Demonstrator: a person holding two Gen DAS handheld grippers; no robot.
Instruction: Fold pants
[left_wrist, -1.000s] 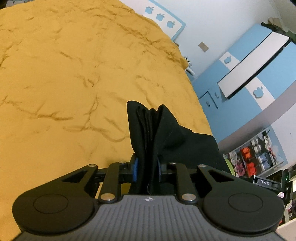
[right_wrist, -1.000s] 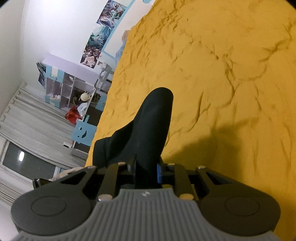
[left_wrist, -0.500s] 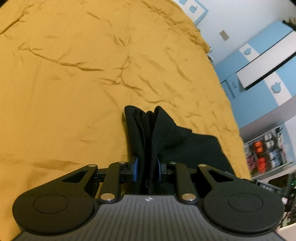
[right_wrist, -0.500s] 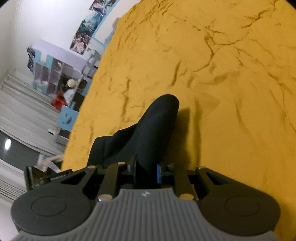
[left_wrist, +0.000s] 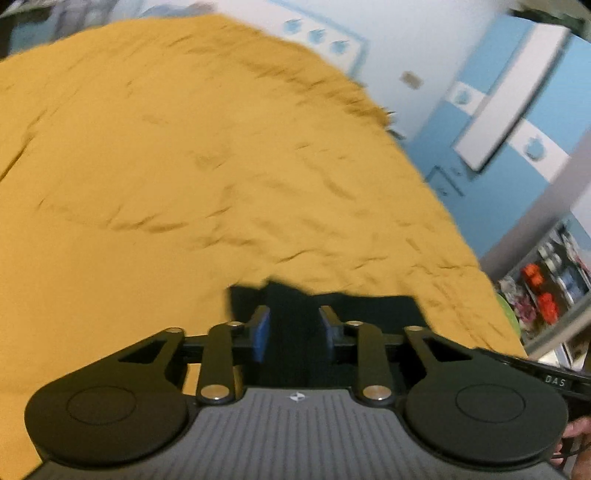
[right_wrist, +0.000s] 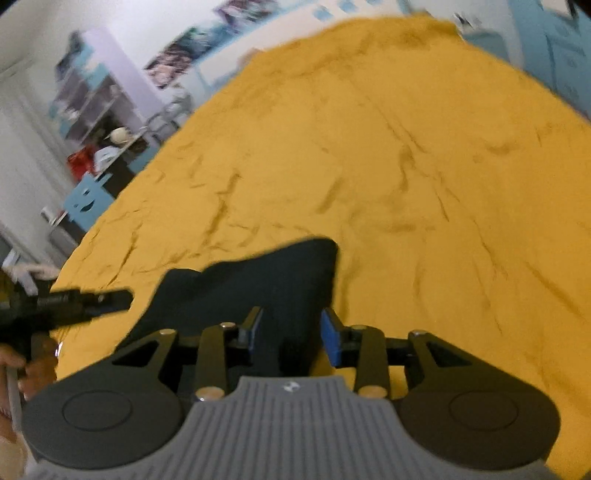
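Note:
Black pants (left_wrist: 369, 306) lie folded on the yellow bed sheet (left_wrist: 184, 166), low and flat by the near edge. My left gripper (left_wrist: 293, 325) has its jaws opening; the dark cloth sits between the blue pads, which stand clear of it. In the right wrist view the pants (right_wrist: 258, 280) stretch left toward the other gripper (right_wrist: 74, 299). My right gripper (right_wrist: 291, 328) is also opening, with cloth between the fingers and a strip of yellow sheet (right_wrist: 406, 166) showing beside the right pad.
A blue and white wardrobe (left_wrist: 498, 110) and a cluttered shelf (left_wrist: 546, 280) stand past the bed's right edge. On the other side are shelves (right_wrist: 92, 107), a blue chair (right_wrist: 86, 199), and a person's hand (right_wrist: 33, 362) on the left gripper's handle.
Both pairs of jaws have spread apart. The pants fold that stood pinched upright between each pair of fingers has dropped lower toward the bed. Both views have rolled and are blurred.

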